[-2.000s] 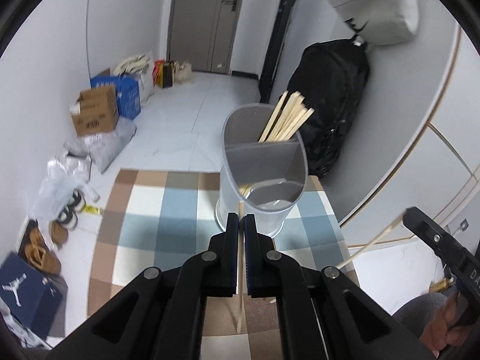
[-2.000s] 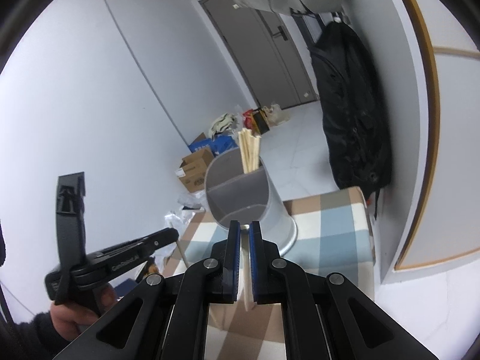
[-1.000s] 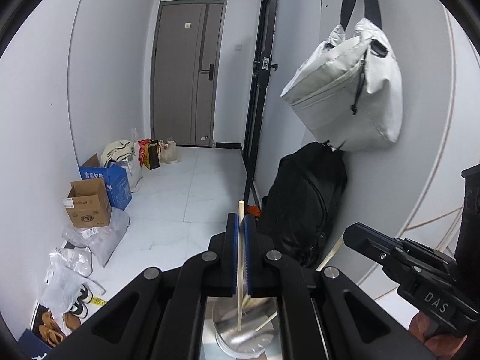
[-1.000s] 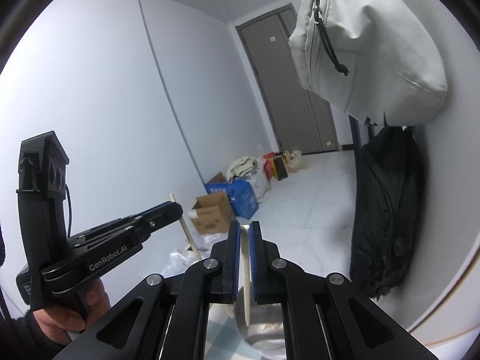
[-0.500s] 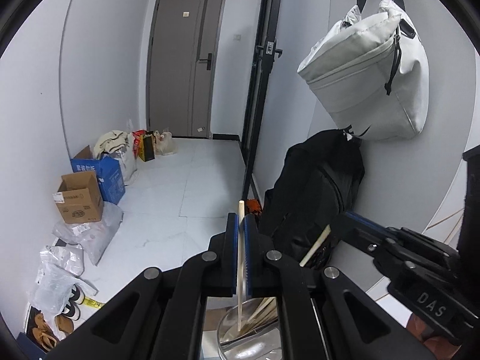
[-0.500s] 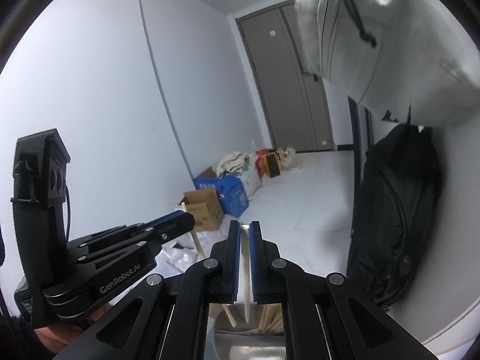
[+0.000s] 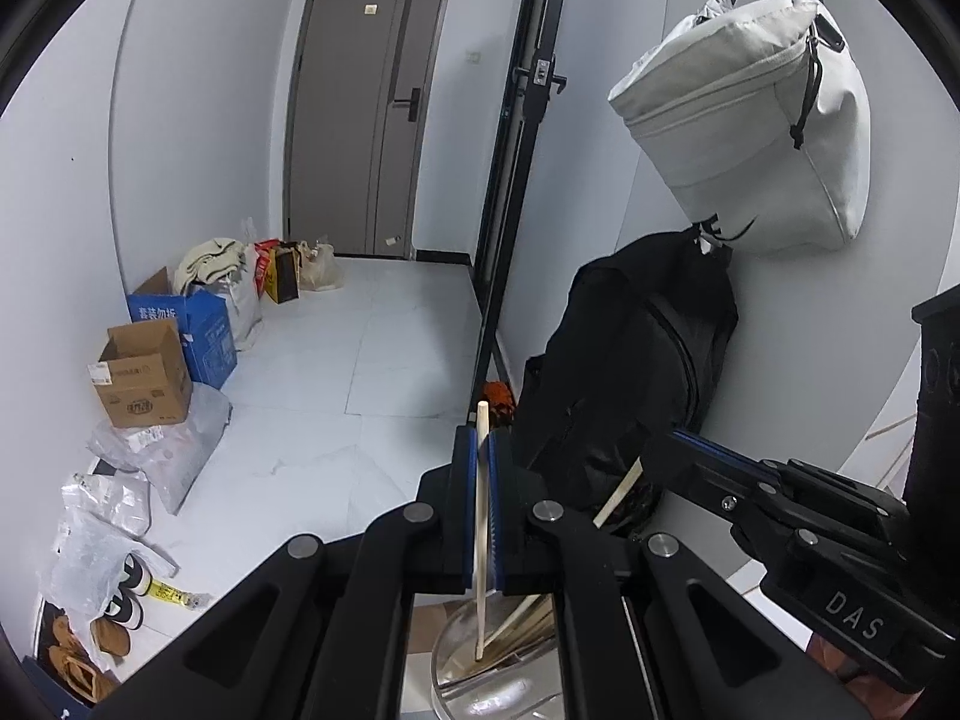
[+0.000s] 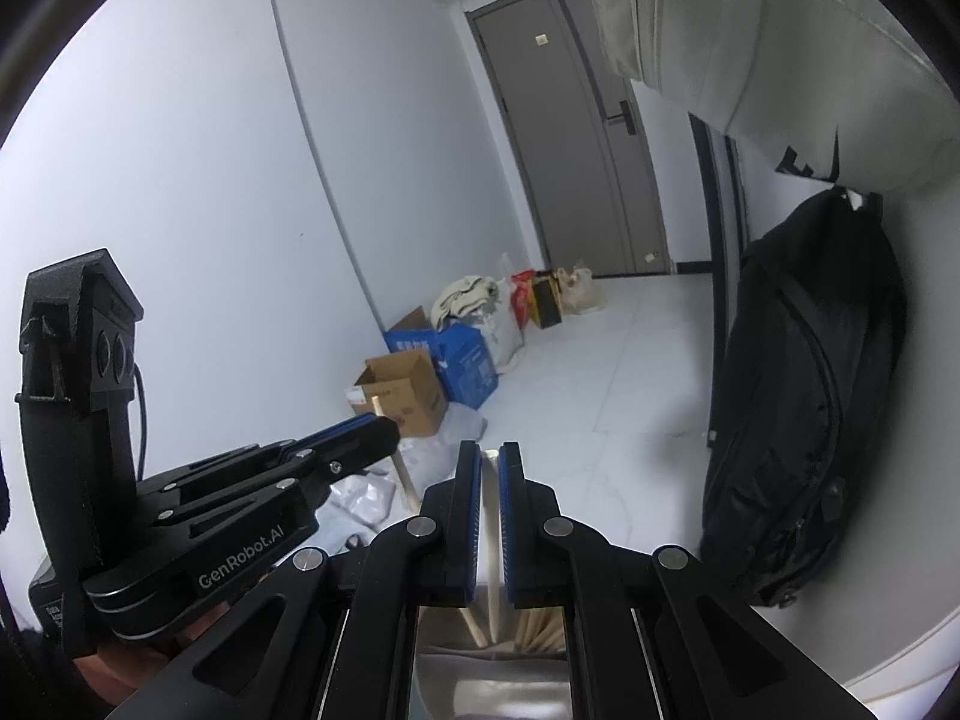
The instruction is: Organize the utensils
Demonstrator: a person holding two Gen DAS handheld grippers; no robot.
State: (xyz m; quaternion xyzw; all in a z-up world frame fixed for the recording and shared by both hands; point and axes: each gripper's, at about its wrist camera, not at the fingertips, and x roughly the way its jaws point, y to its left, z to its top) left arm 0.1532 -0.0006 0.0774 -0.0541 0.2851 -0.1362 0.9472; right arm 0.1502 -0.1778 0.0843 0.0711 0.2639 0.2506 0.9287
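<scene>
My left gripper is shut on a wooden chopstick that stands nearly upright. Its lower end dips into the grey utensil holder right below the fingers, where several chopsticks lean. My right gripper is shut on a second pale chopstick, which also hangs down into the holder beside the stored chopsticks. Each gripper shows in the other's view: the right gripper with its slanted chopstick, and the left gripper with its chopstick. The two are close together over the holder.
A black backpack leans on the right wall under a hanging light grey bag. A cardboard box, a blue box, plastic bags and shoes line the left wall. A grey door is at the back.
Two seconds ago both grippers were low, facing the holder on the checked table. They rose above it with their chopsticks, then sank a little and drew closer together.
</scene>
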